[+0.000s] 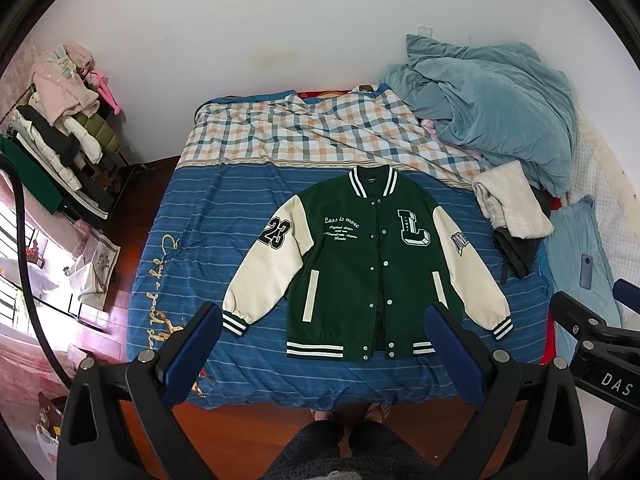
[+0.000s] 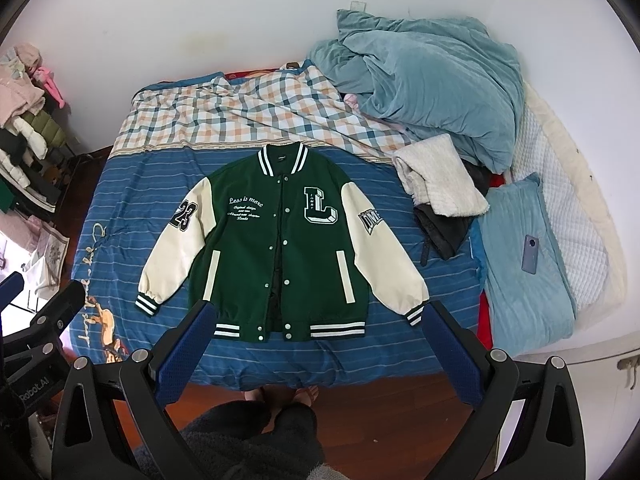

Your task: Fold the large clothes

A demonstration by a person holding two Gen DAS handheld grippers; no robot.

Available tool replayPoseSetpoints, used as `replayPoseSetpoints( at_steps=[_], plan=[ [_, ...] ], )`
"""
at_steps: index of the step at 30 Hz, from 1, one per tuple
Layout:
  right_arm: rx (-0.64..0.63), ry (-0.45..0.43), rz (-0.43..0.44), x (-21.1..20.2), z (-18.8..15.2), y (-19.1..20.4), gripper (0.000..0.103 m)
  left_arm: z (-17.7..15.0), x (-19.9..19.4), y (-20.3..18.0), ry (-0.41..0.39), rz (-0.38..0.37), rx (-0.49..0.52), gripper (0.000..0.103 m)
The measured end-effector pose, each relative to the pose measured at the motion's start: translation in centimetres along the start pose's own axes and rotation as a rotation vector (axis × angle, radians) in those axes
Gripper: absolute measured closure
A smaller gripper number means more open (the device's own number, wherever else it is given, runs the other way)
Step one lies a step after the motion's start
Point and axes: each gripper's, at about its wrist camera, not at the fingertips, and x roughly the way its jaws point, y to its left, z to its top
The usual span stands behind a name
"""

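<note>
Green varsity jacket with cream sleeves (image 1: pixel 362 264) (image 2: pixel 280 248) lies flat, front up and sleeves spread, on the blue striped bed cover (image 1: pixel 208 216) (image 2: pixel 132 200). Left gripper (image 1: pixel 324 328) and right gripper (image 2: pixel 320 324) both hover above its hem, spread wide, grasping nothing.

A plain white wall (image 1: pixel 240 40) fills the top of both views. Below it stands a bed (image 1: pixel 192 216) with a blue striped cover, a checked sheet (image 1: pixel 304 128) across its far end and a heaped blue duvet (image 1: pixel 492 100) at upper right. The floor (image 2: pixel 380 408) is dark reddish wood, seen at the bottom edge and at centre left. At upper left a rack (image 1: pixel 64 128) is piled with clothes. Strong daylight comes from a window (image 1: pixel 16 248) at the left edge — its bars show dark against the glare.
</note>
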Motion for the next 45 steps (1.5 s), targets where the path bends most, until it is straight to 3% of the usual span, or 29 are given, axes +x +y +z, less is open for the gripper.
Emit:
replayPoseSetpoints(
  at_steps=[7, 10, 14, 15, 16, 17, 18, 21, 25, 28, 32, 35, 37, 39, 40, 41, 43, 45],
  plan=[
    [0.073, -0.005, 0.0, 2.7, 0.7, 0.3, 0.0, 2.4, 4.0, 1.0, -0.048, 0.023, 0.028, 0.0],
    [0.193, -0.058, -0.002, 7.1, 0.7, -1.5, 0.0, 2.9, 7.3, 0.9, -0.076, 0.072, 0.035, 0.0],
    [0.415, 0.024, 0.005, 15.7, -0.7, -6.6, 0.001, 3.8, 14.5, -0.4, -0.069, 0.133, 0.034, 0.0],
    [0.497, 0.056, 0.017, 18.9, -1.6, -8.7, 0.003, 3.8, 16.1, -0.6, -0.064, 0.148, 0.034, 0.0],
    [0.562, 0.08, 0.024, 21.7, -2.6, -10.5, 0.017, 3.9, 18.4, -1.2, -0.052, 0.165, 0.036, 0.0],
    [0.606, 0.104, 0.028, 24.1, -3.4, -11.9, 0.039, 4.0, 20.3, -1.5, -0.036, 0.185, 0.038, 0.0],
    [0.655, 0.136, 0.029, 27.2, -4.4, -13.7, 0.044, 3.9, 22.7, -2.1, -0.011, 0.211, 0.038, 0.0],
    [0.799, 0.213, 0.026, 35.7, -7.7, -18.8, 0.044, 3.6, 29.1, -3.8, 0.07, 0.263, 0.036, 0.0],
    [1.011, 0.273, -0.001, 46.2, -12.7, -25.3, 0.022, 2.4, 37.1, -5.2, 0.168, 0.311, 0.034, 0.0],
    [1.194, 0.299, 0.0, 52.9, -16.5, -29.3, 0.021, 0.8, 43.3, -5.4, 0.255, 0.357, 0.02, 0.0],
    [1.387, 0.308, 0.039, 59.8, -20.4, -31.6, 0.016, -1.8, 50.2, -5.7, 0.363, 0.369, -0.009, 0.0],
    [1.503, 0.359, 0.031, 64.8, -22.2, -32.0, 0.013, -3.0, 53.7, -6.4, 0.397, 0.369, -0.016, 0.0],
    [1.553, 0.359, -0.04, 66.6, -22.1, -32.2, 0.014, -3.5, 55.6, -6.6, 0.401, 0.37, -0.018, 0.0],
    [1.595, 0.303, -0.116, 66.5, -21.3, -32.0, 0.033, -3.3, 57.1, -6.7, 0.389, 0.358, -0.027, 0.0],
    [1.597, 0.274, -0.162, 66.2, -20.6, -31.8, 0.055, -3.2, 57.6, -6.6, 0.377, 0.356, -0.029, 0.0],
    [1.585, 0.256, -0.179, 65.9, -20.1, -31.6, 0.071, -3.2, 58.1, -6.2, 0.365, 0.351, -0.029, 0.0],
    [1.528, 0.199, -0.195, 64.9, -18.3, -31.0, 0.084, -3.0, 58.6, -5.3, 0.356, 0.352, -0.033, 0.0],
    [1.381, 0.136, -0.227, 63.3, -14.7, -29.8, 0.086, -2.6, 58.7, -3.8, 0.35, 0.343, -0.06, 0.0]
  ],
)
